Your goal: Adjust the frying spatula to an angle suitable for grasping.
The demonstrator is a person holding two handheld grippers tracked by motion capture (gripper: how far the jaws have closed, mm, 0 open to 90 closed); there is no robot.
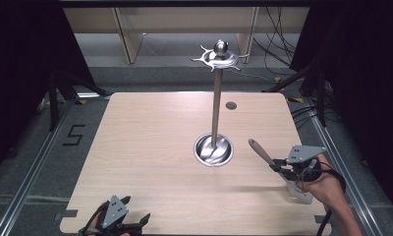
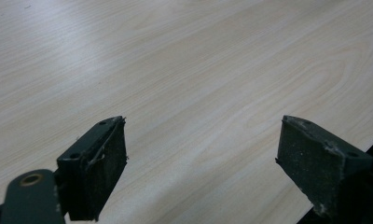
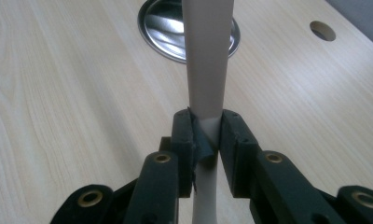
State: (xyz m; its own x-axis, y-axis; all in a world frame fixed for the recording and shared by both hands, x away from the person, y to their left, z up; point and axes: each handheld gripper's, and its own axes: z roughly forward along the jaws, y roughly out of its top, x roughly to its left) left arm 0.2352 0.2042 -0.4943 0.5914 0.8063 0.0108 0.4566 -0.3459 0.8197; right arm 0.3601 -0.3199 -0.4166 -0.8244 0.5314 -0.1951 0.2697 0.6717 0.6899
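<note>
Carrying step: right gripper [image 3: 206, 135] jaws clamped on spatula [image 1: 261, 152]; left gripper [image 2: 201, 163] jaws apart, idle. Next: hang it on rack [image 1: 217, 59] at eleven o'clock.

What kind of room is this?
Probably a lab for recording gripper work: a bare wooden table on a metal frame, black curtains at the sides, and loose cables on the floor.

You get even overhead light on the table [image 1: 150, 147]; dark curtains either side of it swallow detail. Glare sits on the steel dish [image 1: 213, 149] and the ball topping its pole [image 1: 220, 47]. Soft shadows fall on the wood near the dish. In the left gripper view, a pale sheen washes the far wood. In the right gripper view, the handle [image 3: 207, 56] blurs close up.
</note>
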